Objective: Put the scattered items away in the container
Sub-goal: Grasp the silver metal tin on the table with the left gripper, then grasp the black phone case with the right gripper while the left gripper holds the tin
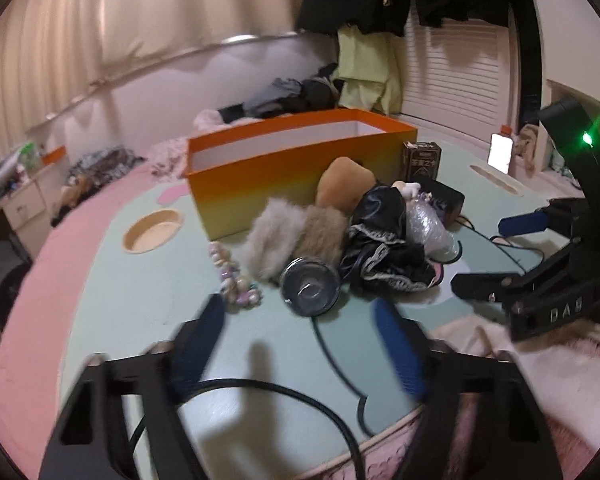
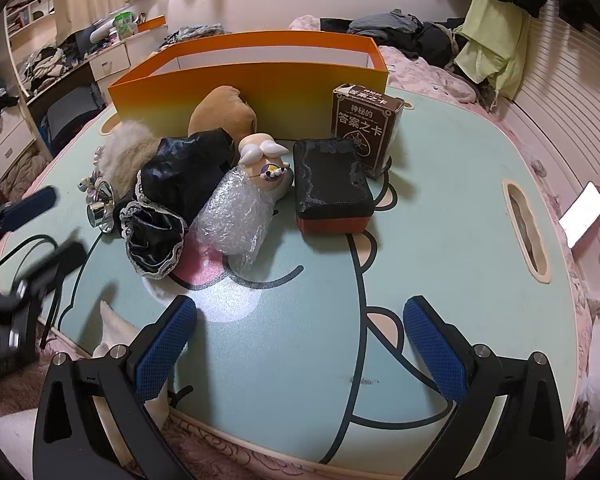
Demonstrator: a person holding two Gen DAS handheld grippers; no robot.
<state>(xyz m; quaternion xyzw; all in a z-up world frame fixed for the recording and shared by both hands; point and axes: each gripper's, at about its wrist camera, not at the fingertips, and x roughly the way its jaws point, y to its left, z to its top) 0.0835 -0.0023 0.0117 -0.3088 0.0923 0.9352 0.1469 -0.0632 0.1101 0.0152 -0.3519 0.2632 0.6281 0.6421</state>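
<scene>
We see a messy pile on the green desk (image 2: pixel 440 240). Behind the pile stands the orange box (image 2: pixel 260 80), and it looks empty so far. Nothing seems to be tidied yet.

Our left gripper (image 1: pixel 300 344) has its jaws apart with nothing between them. They look blurry. Our right gripper (image 2: pixel 300 340) has its jaws wide apart too, and they hold nothing.

In the left view, the shiny can (image 1: pixel 310 286) lies on its side just ahead of the left jaws. Its round end faces us, so its long way points off toward the box. The beads (image 1: pixel 236 280) lie just left of the can. The fluffy thing (image 1: pixel 284 236) is right behind it, touching it. The left gripper is the nearer one to these three.

In the right view, the black cloth (image 2: pixel 180 188) sits left of the middle, and the wrapped toy (image 2: pixel 244 200) leans beside it. The toy's long way runs from near us up toward the box. The black case (image 2: pixel 328 184) lies right of the toy, and the card box (image 2: pixel 364 128) stands behind the case. These sit well ahead of the right jaws, so the right gripper is nearer to them.

We think the can is the easy first pick for the left gripper. It only needs to go a little forward, then up and over the box wall.
</scene>
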